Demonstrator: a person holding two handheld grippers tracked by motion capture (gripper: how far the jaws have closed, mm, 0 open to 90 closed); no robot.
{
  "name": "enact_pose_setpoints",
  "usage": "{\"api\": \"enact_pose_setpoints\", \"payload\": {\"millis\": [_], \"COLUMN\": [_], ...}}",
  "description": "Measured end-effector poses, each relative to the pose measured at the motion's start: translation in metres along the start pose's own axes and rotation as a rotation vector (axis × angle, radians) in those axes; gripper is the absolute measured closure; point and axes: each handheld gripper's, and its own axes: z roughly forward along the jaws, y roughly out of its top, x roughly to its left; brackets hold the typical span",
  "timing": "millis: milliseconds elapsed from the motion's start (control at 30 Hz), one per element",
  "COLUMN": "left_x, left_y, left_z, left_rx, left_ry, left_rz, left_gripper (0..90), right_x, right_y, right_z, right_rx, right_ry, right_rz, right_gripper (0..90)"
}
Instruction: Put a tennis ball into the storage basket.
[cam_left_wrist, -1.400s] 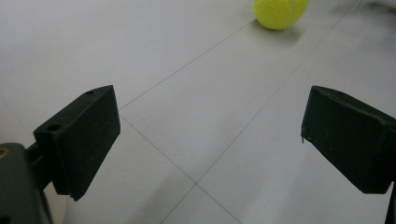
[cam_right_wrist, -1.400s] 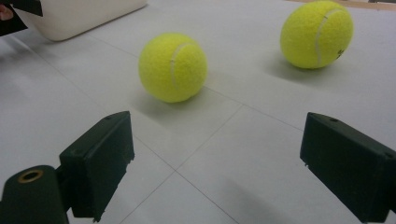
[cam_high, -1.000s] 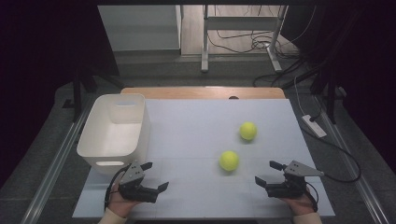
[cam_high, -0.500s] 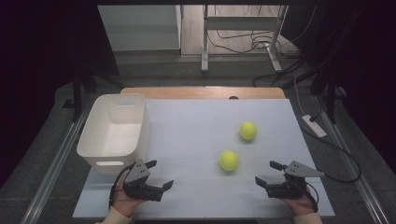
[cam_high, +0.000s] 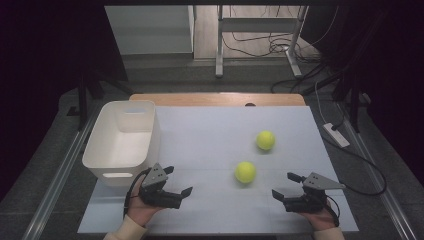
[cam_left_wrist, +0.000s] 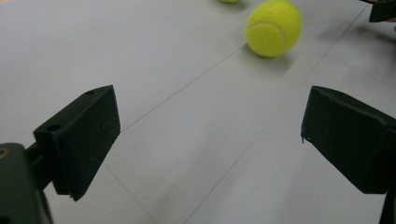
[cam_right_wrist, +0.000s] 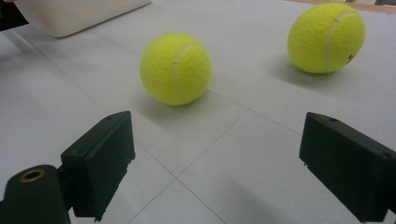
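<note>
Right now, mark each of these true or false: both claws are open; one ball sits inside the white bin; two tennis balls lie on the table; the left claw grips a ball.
1. Both claws are open: true. The left claw and right claw each hold nothing.
2. One ball sits inside the white bin: false. No ball shows in it.
3. Two tennis balls lie on the table: true, the near ball and far ball.
4. The left claw grips a ball: false. It is apart from both.
</note>
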Motion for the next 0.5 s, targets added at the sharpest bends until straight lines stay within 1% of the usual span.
{"api": "enact_pose_setpoints", "payload": {"millis": [100, 300, 500], "left_x": [-0.001, -0.004, -0.006], "left_y": [0.004, 0.013, 0.020], "left_z": [0.003, 0.008, 0.014], "left_rx": [0.001, 0.001, 0.002], "left_ry": [-0.012, -0.022, -0.038], "left_rz": [-0.007, -0.004, -0.004], "left_gripper": [5.3, 5.3, 5.4], "right_x": [0.001, 0.001, 0.000], "right_y": [-0.001, -0.001, -0.001], "right_z": [-0.001, -0.002, -0.003], "right_rx": [0.002, 0.000, -0.001], "right_ry": [-0.002, -0.006, -0.011], "right_rz": [0.002, -0.007, -0.001], "right_gripper": [10.4, 10.4, 10.4]}}
